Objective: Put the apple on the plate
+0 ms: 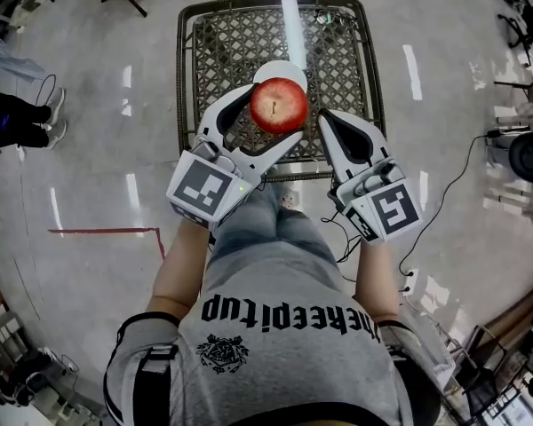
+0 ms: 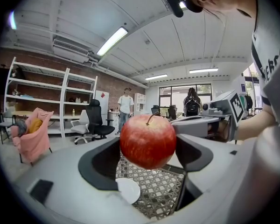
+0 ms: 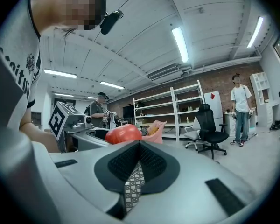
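Observation:
A red apple (image 1: 280,105) hangs in the air above the metal lattice table (image 1: 222,47), with my left gripper (image 1: 275,115) shut on it. In the left gripper view the apple (image 2: 148,141) fills the gap between the two dark pads, stem up. A small white plate (image 1: 282,66) lies on the table right under the apple, mostly hidden by it; more of the plate (image 2: 128,190) shows in the left gripper view, on the table (image 2: 163,195). My right gripper (image 1: 327,124) is shut and empty, just right of the apple (image 3: 122,134). Its jaws (image 3: 139,146) meet tip to tip.
The table is small, with a raised rim (image 1: 183,78). Cables (image 1: 466,171) trail over the floor at the right, and a red tape line (image 1: 98,232) marks it at the left. A bystander's shoes (image 1: 51,118) stand at the far left. An office chair (image 2: 95,122) and shelves (image 2: 42,97) lie beyond.

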